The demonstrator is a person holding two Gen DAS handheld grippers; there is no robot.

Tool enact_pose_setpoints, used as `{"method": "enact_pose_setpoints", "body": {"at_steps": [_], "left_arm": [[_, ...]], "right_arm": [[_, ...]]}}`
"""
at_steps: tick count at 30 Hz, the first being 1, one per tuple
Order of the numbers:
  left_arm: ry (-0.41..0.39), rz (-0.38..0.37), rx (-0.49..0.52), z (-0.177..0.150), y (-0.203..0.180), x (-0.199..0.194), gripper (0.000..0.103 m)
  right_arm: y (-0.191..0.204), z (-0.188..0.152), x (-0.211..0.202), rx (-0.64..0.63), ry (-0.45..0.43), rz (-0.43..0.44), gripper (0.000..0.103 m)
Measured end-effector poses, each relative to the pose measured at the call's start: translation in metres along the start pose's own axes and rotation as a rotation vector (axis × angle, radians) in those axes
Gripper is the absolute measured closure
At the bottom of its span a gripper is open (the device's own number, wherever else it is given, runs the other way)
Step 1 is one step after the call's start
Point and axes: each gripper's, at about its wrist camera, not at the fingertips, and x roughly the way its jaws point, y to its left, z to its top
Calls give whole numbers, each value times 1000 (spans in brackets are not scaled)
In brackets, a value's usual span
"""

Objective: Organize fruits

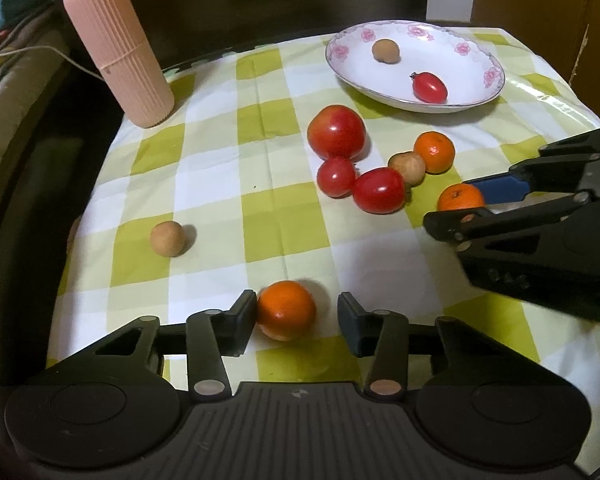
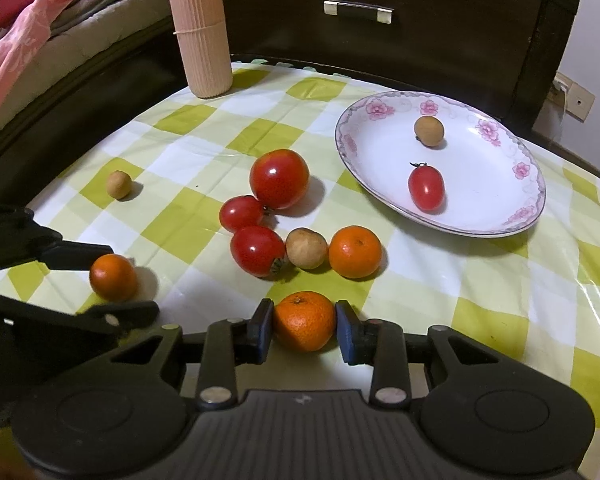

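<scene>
My left gripper (image 1: 296,316) is open around a tangerine (image 1: 286,310) on the checked cloth; the left pad touches it and a gap shows on the right. My right gripper (image 2: 304,326) has both pads against another tangerine (image 2: 305,321) resting on the cloth. A white flowered plate (image 2: 480,216) holds a small tomato (image 2: 426,188) and a brown longan (image 2: 429,131). Between the grippers and the plate lie three tomatoes (image 2: 279,178), a longan (image 2: 306,248) and a third tangerine (image 2: 355,252). A lone longan (image 1: 168,238) lies at the left.
A tall pink ribbed container (image 1: 118,46) stands at the table's back left corner. A dark cabinet with a drawer handle (image 2: 358,10) is behind the table. A bed with bedding (image 2: 40,32) lies to the left. The table edge drops off at the left.
</scene>
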Motion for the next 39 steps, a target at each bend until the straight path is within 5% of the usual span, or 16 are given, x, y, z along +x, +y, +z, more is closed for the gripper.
{"method": "enact_pose_setpoints", "body": {"at_steps": [27,32,39], "left_arm": [[-41,-5,-2,-12,12,-2,47],[-37,-14,23,-10,7,-3,62],[-46,-5,44,-6,0,-4,63]], "right_arm": [[-13,-2,-8,28,-3,16,72],[-12,-2,-10,23,-8,15,72],[-13,-2,-11,25,-10,0,72]]}}
